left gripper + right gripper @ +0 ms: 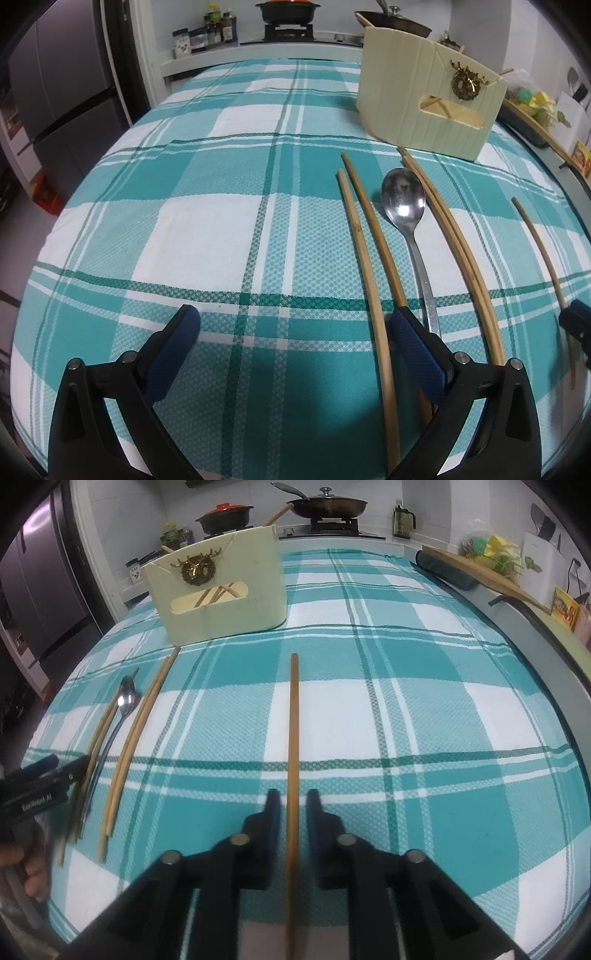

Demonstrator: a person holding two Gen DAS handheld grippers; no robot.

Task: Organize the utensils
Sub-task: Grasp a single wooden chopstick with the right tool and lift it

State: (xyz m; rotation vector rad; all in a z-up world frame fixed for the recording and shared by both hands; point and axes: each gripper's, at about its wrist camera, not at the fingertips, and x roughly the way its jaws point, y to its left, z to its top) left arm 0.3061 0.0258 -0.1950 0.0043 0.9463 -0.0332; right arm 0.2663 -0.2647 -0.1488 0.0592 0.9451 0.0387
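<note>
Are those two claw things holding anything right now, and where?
Nothing is gripped. The right gripper is open astride a single chopstick, near its close end; the left gripper is open.

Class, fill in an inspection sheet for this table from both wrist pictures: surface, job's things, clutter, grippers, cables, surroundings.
Surface: teal-and-white checked tablecloth, flat.
Job's things: cream plastic utensil holder upright with sticks inside; steel spoon lying between bamboo chopstick pairs; single bamboo chopstick lying apart.
Clutter: nothing seen on the cloth.
Grippers: left gripper open wide, beside the spoon's handle; right gripper open, fingers straddling the single chopstick, not clamped.
Cables: nothing seen.
Surroundings: stove with lidded black pan, grey fridge, wooden board.
</note>
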